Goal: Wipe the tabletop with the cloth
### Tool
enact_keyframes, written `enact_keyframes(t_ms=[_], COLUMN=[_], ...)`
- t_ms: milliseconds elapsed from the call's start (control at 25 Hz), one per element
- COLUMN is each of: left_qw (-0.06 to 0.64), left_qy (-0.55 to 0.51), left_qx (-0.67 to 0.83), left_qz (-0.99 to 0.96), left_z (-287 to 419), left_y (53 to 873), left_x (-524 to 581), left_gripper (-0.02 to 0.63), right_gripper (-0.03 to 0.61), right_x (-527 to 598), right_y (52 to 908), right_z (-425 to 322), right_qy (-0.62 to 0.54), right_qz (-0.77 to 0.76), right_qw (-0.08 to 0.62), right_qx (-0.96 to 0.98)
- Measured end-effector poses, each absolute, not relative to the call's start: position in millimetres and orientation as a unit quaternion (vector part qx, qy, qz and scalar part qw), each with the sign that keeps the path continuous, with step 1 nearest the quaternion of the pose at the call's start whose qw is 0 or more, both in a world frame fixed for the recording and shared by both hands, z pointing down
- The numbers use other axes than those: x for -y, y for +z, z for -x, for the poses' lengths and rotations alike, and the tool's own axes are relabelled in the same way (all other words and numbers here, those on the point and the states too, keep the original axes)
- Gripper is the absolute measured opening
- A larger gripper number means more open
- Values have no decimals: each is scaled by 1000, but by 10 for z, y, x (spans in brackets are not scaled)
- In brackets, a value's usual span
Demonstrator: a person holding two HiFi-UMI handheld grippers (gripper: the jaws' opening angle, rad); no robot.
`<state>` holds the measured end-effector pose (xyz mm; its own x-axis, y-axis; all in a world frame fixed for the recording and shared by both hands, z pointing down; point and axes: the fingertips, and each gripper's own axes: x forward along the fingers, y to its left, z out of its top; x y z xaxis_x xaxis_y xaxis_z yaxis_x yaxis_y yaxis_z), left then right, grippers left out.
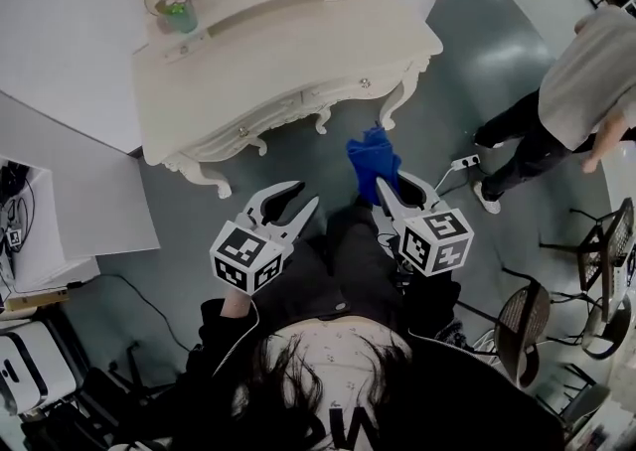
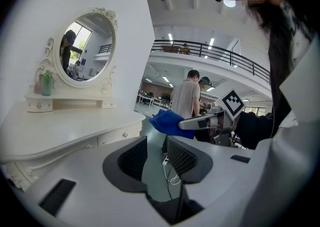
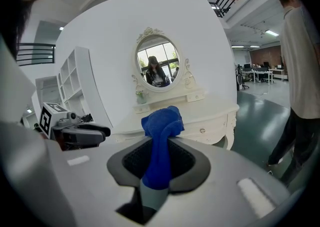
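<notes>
A blue cloth [image 1: 373, 159] hangs bunched between the jaws of my right gripper [image 1: 395, 186], which is shut on it; in the right gripper view the cloth [image 3: 161, 136] rises out of the jaws and folds over at the top. My left gripper [image 1: 303, 196] stands open and holds nothing, just left of the right one. Both are held over the grey floor, short of the cream dressing table [image 1: 288, 32]. The tabletop [image 3: 200, 108] lies ahead of the cloth, apart from it. From the left gripper view the cloth [image 2: 170, 121] shows beyond the open jaws.
An oval mirror [image 3: 157, 63] and a small green bottle [image 1: 179, 14] stand at the back of the table. A person [image 1: 586, 91] stands at the right near a power strip [image 1: 465, 161] and chairs [image 1: 596, 270]. White panels [image 1: 60, 42] flank the table's left side.
</notes>
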<state>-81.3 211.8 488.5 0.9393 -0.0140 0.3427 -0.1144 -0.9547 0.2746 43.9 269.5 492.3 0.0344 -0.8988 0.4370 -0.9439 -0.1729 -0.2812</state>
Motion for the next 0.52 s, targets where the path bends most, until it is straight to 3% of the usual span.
enact_keyframes(t_ms=[520], left_qw=[160], left_qy=[168], left_qx=[55], left_qz=[-971], left_z=[978], left_y=[4962], left_x=[-2028], left_gripper=[123], right_gripper=[86], right_x=[-2891], right_y=[4844], right_z=[-802], right_qy=[265], right_qz=[-746], right_qw=[39], right_qx=[609])
